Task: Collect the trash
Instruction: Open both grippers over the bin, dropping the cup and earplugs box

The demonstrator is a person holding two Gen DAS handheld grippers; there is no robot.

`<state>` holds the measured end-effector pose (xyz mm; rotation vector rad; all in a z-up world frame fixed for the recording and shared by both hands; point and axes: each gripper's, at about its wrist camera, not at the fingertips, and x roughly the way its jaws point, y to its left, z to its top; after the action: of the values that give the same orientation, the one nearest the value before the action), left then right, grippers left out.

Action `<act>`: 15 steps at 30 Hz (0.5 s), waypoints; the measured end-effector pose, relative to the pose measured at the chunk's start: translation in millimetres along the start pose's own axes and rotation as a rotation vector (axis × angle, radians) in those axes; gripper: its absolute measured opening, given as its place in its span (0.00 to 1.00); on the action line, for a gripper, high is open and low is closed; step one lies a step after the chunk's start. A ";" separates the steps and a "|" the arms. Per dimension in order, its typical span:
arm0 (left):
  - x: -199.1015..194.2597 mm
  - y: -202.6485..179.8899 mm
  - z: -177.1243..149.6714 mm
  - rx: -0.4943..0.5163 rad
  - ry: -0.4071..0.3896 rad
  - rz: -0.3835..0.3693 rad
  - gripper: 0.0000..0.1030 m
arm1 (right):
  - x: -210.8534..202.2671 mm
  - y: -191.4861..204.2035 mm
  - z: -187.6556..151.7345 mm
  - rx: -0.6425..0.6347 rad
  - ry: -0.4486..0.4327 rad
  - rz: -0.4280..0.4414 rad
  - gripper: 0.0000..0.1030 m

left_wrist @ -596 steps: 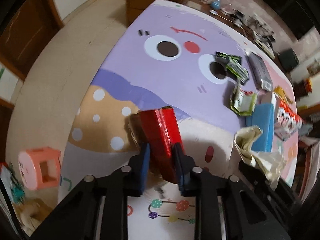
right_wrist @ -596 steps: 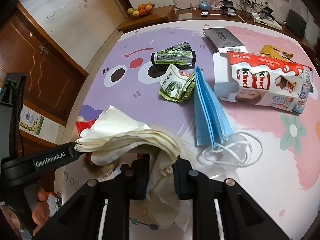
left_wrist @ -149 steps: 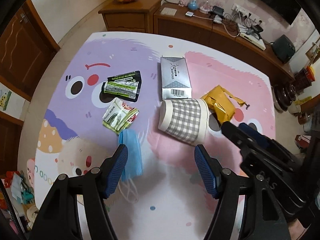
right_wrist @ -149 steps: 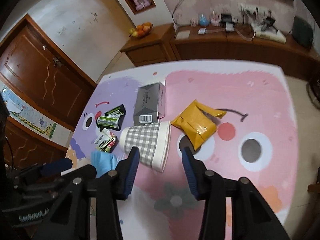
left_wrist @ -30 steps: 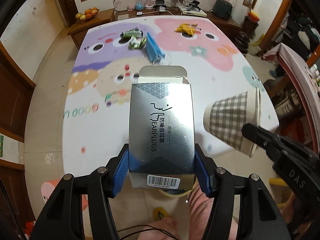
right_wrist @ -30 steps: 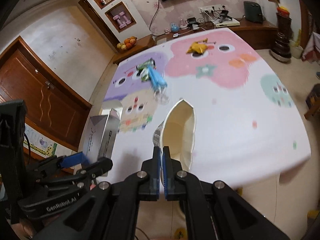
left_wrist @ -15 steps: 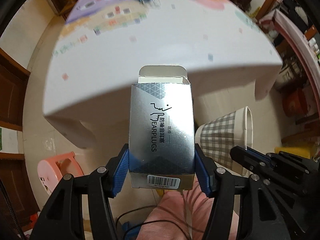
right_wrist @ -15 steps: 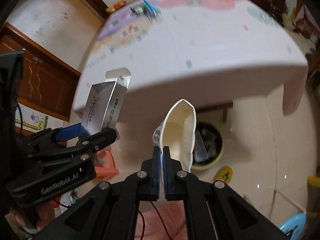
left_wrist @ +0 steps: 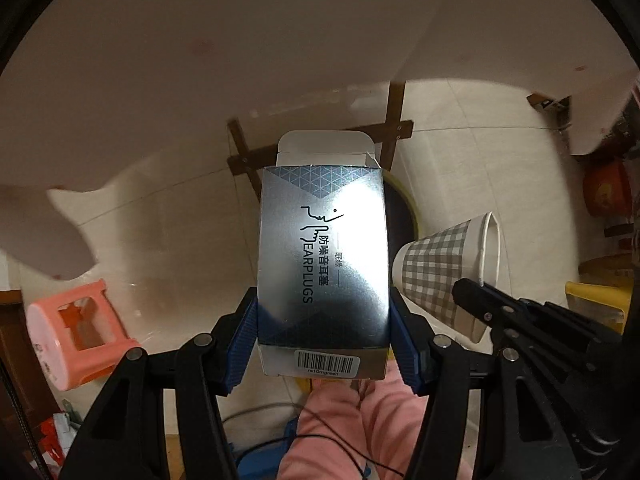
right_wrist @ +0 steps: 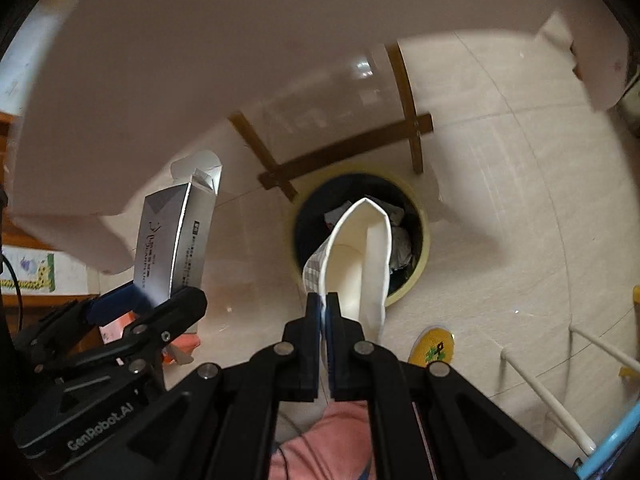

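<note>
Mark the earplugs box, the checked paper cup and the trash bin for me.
earplugs box (left_wrist: 324, 256): left wrist view, printed silver front face.
checked paper cup (left_wrist: 444, 272): left wrist view, checked outer wall.
trash bin (right_wrist: 422, 256): right wrist view, yellow rim, right side.

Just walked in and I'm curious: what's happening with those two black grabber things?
A person is clearing trash with a gripper in each hand. The left gripper clamps a silver earplug box, and the right gripper pinches the rim of a checked paper cup. Both are held above a yellow-rimmed bin on the floor that already holds rubbish. Nothing is released yet.
</note>
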<state>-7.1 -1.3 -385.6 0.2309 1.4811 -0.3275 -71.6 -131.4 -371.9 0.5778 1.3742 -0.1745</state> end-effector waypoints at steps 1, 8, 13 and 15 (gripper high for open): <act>14.1 0.6 3.8 -0.002 0.005 0.006 0.57 | 17.2 -5.8 3.1 0.008 0.006 -0.002 0.02; 78.0 11.9 20.8 -0.040 0.015 0.001 0.61 | 88.6 -29.0 23.8 0.060 0.022 0.036 0.03; 99.8 12.9 30.9 -0.061 0.053 0.020 0.65 | 103.7 -30.9 34.2 0.050 0.018 0.018 0.18; 97.2 16.9 33.7 -0.072 0.049 0.035 0.74 | 102.0 -31.6 36.0 0.053 0.015 0.009 0.22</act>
<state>36.1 -4.3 -480.5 0.2085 1.5320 -0.2414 -33.0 -154.0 -475.3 0.6301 1.3851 -0.2001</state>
